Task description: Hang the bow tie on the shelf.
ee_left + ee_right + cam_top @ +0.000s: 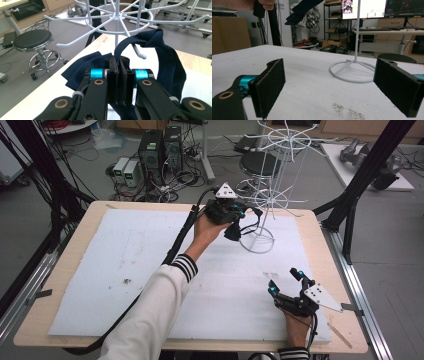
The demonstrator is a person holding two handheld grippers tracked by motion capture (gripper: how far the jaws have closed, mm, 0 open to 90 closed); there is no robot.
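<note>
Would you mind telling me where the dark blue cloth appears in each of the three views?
High view: the dark blue cloth hangs below the left claw, upper centre.
Left gripper view: centre, clamped in that claw and looped over a rack hook.
Right gripper view: top edge, left of centre.
Shared landmark: the white wire rack.

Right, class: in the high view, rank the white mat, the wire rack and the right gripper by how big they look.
1. White mat, largest by far.
2. Wire rack.
3. Right gripper, smallest, though it sits nearer the camera than the rack.
</note>
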